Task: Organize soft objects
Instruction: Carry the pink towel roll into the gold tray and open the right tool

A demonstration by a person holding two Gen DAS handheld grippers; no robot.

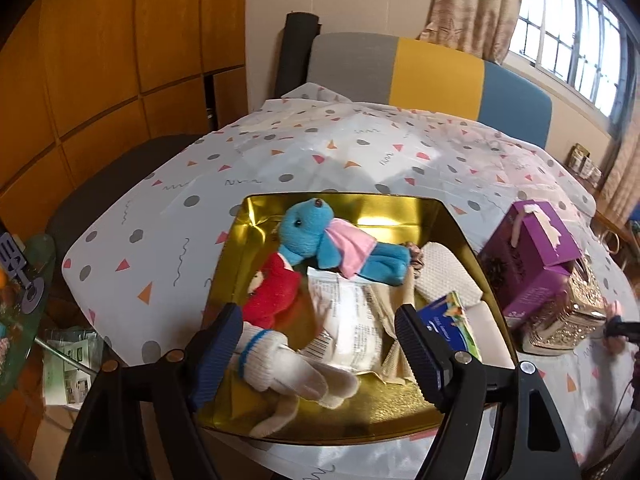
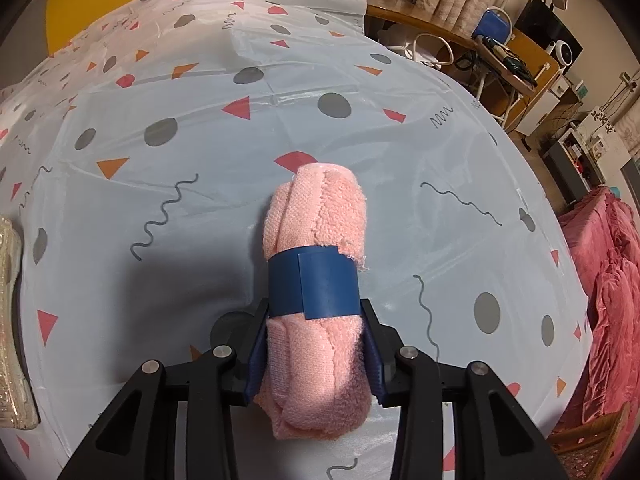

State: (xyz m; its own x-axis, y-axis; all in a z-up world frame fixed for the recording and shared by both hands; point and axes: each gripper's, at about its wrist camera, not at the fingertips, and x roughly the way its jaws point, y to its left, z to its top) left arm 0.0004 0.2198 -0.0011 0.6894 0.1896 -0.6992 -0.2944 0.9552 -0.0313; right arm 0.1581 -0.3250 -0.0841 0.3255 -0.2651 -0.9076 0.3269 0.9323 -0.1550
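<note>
soft items in tray: six counted – blue plush with pink scarf lying across the far half, red plush at its left, white glove near left, cream knit pad at right, beige cloth under the packets, a scrunchie peeking out by the blue plush's legs
packets: two – white printed pouch lying mid-tray, blue-green pack leaning at right
tray: one gold tray, sitting near edge of table
towel: one pink rolled towel with blue paper band, sitting on the tablecloth, right wrist view
left gripper: hovering over tray's near left, jaws standing wide, gripping nothing; glove lying between the fingers, not pinched
right gripper: pads pressing both sides of the towel roll's near half, clamping it
surface: tablecloth white with grey dots, pink and orange triangles, squiggles
room: wooden panels far left, window and curtain far right, grey-yellow-blue chair back behind table
clutter: purple box and gold ornate box standing right of tray, touching each other
</note>
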